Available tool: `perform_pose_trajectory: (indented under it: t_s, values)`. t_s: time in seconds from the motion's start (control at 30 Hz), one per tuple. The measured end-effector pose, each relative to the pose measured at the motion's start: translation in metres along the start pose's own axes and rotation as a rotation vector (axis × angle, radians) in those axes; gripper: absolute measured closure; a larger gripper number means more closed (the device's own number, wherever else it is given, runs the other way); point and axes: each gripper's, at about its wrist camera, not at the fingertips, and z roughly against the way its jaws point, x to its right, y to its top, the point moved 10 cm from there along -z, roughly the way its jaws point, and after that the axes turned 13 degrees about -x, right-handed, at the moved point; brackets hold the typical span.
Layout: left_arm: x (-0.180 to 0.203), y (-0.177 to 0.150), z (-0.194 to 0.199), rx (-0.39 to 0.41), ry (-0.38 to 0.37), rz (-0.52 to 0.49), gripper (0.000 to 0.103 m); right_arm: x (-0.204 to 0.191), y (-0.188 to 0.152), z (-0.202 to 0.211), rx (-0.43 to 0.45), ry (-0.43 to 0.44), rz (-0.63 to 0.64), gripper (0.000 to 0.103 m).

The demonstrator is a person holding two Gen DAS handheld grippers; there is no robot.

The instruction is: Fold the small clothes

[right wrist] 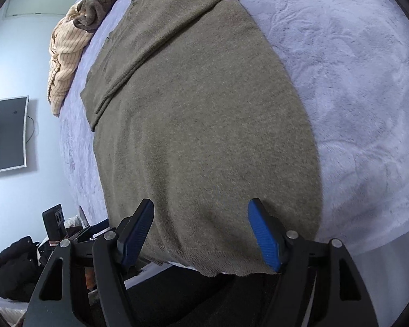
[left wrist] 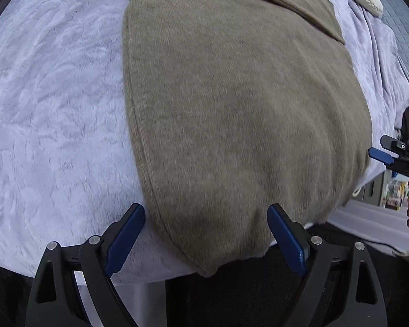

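Left gripper (left wrist: 205, 238): jaws spread wide, straddling the near hem of the olive sweater (left wrist: 231, 109), holding nothing. Right gripper (right wrist: 200, 233): same, wide over the sweater's near edge on the lavender blanket (right wrist: 354, 81).

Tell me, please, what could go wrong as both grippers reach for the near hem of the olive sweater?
1. The sweater hem overhangs the bed edge, so a one-sided pull might drag it off the lavender blanket.
2. Both the left gripper and right gripper are open near the hem; uneven grasps could skew the fold.
3. The folded sleeve may slip loose when lifted.
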Motion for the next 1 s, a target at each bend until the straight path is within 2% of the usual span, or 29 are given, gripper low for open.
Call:
perform_pose_trajectory:
  t_s: [0.13,0.23,0.33,0.43,0.57,0.63,0.7,0.77,0.83,0.87,0.9,0.93,1.0]
  values:
    - [0.008,-0.015,-0.010,-0.038,-0.013,-0.055,0.012,0.018,-0.018,-0.002,-0.045,-0.071,0.015,0.028]
    - [0.020,-0.029,-0.017,-0.082,-0.081,-0.095,0.012,0.039,-0.035,-0.006,-0.097,-0.097,-0.003,0.028]
    - [0.038,-0.029,-0.028,-0.117,-0.118,-0.122,0.012,0.057,-0.051,-0.013,-0.146,-0.116,-0.019,0.028]
    - [0.039,-0.030,-0.037,-0.142,-0.144,-0.116,0.012,0.069,-0.058,-0.024,-0.173,-0.126,-0.029,0.028]
    - [0.031,-0.038,-0.045,-0.185,-0.231,-0.078,0.012,0.073,-0.056,-0.038,-0.179,-0.134,-0.002,0.028]
    - [0.035,-0.041,-0.055,-0.211,-0.221,-0.084,0.012,0.072,-0.054,-0.047,-0.185,-0.143,0.030,0.028]
    - [0.037,-0.040,-0.055,-0.191,-0.177,-0.100,0.012,0.071,-0.052,-0.054,-0.197,-0.147,0.043,0.028]
    - [0.038,-0.038,-0.052,-0.165,-0.170,-0.090,0.014,0.067,-0.051,-0.058,-0.211,-0.123,0.040,0.028]
    - [0.038,-0.037,-0.049,-0.145,-0.181,-0.076,0.045,0.062,-0.051,-0.061,-0.225,-0.094,0.027,0.039]
    - [0.035,-0.036,-0.046,-0.140,-0.192,-0.069,0.054,0.060,-0.052,-0.061,-0.236,-0.081,0.019,0.062]
    - [0.035,-0.035,-0.044,-0.136,-0.212,-0.064,0.073,0.057,-0.052,-0.063,-0.246,-0.076,0.013,0.086]
    - [0.036,-0.035,-0.044,-0.137,-0.241,-0.059,0.087,0.055,-0.054,-0.065,-0.257,-0.058,0.010,0.093]
    - [0.038,-0.035,-0.033,-0.126,-0.311,-0.053,0.087,0.044,-0.056,-0.056,-0.258,0.032,0.024,0.094]
